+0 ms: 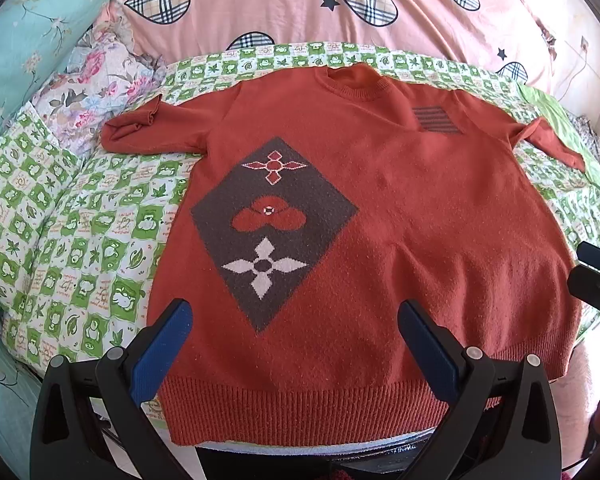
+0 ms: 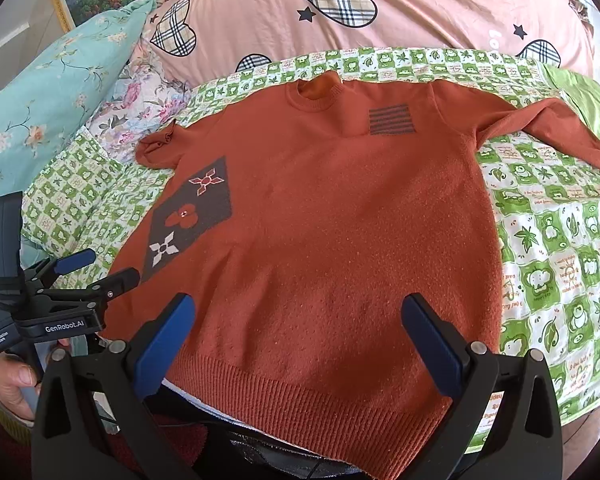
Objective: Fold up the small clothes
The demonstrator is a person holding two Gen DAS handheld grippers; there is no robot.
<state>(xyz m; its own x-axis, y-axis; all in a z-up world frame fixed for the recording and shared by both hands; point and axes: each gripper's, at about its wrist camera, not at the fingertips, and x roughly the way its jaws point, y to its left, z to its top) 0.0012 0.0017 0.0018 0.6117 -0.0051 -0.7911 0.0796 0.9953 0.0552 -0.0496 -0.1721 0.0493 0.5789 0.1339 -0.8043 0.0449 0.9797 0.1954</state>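
A rust-orange knitted sweater [image 1: 400, 208] [image 2: 340, 220] lies flat and face up on the bed, collar at the far side, ribbed hem nearest me. It has a brown diamond patch [image 1: 272, 224] [image 2: 192, 216] with flower motifs and a small striped patch [image 1: 436, 119] [image 2: 391, 119]. Both sleeves spread outward: left sleeve [image 1: 140, 128], right sleeve [image 2: 560, 128]. My left gripper [image 1: 296, 320] hovers open over the hem's left half, holding nothing. My right gripper [image 2: 300, 316] hovers open over the hem's right half, also holding nothing. The left gripper [image 2: 96, 268] shows at the left of the right wrist view.
The sweater rests on a green-and-white checked quilt [image 1: 60, 240] [image 2: 560, 260]. A pink duvet with plaid hearts [image 1: 300, 4] lies behind, with a teal floral pillow [image 1: 28, 40] and a floral cushion [image 1: 96, 80] at the left. A hand [image 2: 14, 384] holds the left gripper's handle.
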